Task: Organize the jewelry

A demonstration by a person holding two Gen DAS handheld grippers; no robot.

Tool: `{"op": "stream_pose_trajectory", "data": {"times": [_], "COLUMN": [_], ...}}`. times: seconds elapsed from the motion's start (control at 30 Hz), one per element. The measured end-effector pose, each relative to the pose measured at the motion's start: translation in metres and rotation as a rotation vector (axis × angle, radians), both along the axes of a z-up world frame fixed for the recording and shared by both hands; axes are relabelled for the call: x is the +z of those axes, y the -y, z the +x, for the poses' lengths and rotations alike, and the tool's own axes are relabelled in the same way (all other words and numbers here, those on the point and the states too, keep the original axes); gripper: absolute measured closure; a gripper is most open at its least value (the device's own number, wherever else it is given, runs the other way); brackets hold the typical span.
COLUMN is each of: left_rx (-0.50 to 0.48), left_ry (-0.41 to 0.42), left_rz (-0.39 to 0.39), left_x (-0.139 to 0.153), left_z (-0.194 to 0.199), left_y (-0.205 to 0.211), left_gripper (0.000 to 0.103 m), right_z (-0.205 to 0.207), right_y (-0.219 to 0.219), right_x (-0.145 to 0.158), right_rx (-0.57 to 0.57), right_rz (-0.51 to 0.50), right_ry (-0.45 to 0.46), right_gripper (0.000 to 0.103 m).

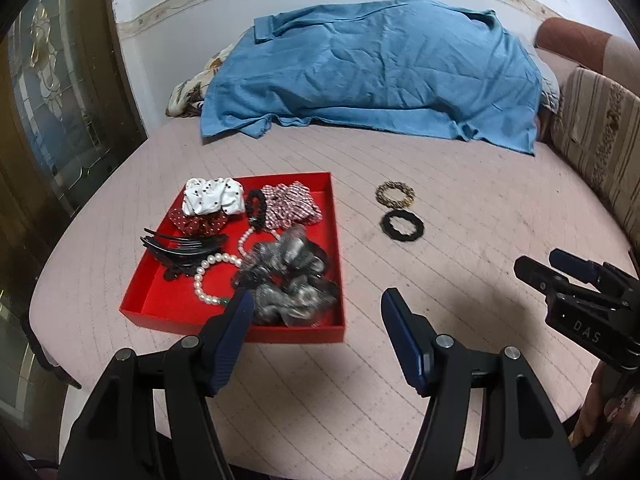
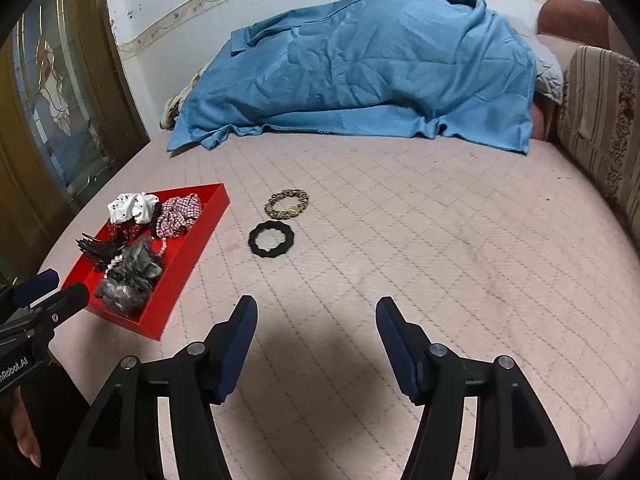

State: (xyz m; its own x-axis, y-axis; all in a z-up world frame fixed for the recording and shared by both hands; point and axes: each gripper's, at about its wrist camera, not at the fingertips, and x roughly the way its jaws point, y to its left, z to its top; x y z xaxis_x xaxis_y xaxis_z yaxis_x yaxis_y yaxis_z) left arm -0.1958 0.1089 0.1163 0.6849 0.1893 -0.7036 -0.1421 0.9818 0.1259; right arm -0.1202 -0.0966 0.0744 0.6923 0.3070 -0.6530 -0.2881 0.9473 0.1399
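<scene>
On the pink quilted bed sits a red tray, near the left edge, holding most of the accessories: white dotted scrunchie, red dotted scrunchie under it, checked scrunchie, small black hair tie, black claw clips, pearl bracelet, big grey scrunchie at the near right corner. Two pieces lie outside the tray, to its right on the bed: gold chain bracelet and black scalloped ring, just beside each other, the gold one farther away. Left gripper hovers over the tray's near right corner, jaws wide apart, nothing between them. Right gripper hovers over bare bed on the near side of the two loose pieces, jaws also wide, empty. Blue cloth is heaped at the far side against the wall; striped cushion at right.
</scene>
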Motion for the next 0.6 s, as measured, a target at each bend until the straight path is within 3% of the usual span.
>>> {"op": "stream_pose_trajectory", "data": {"times": [0.6], "left_rx": [-0.025], "left_ry": [-0.007], "left_rz": [0.030], "left_x": [-0.002], "left_z": [-0.016], "left_y": [0.022], "left_gripper": [0.037], "right_z": [-0.023], "right_y": [0.013], "right_x": [0.004], "right_rx": [-0.026], "right_rz": [-0.021], "right_ry": [0.052], "right_gripper": [0.031]}}
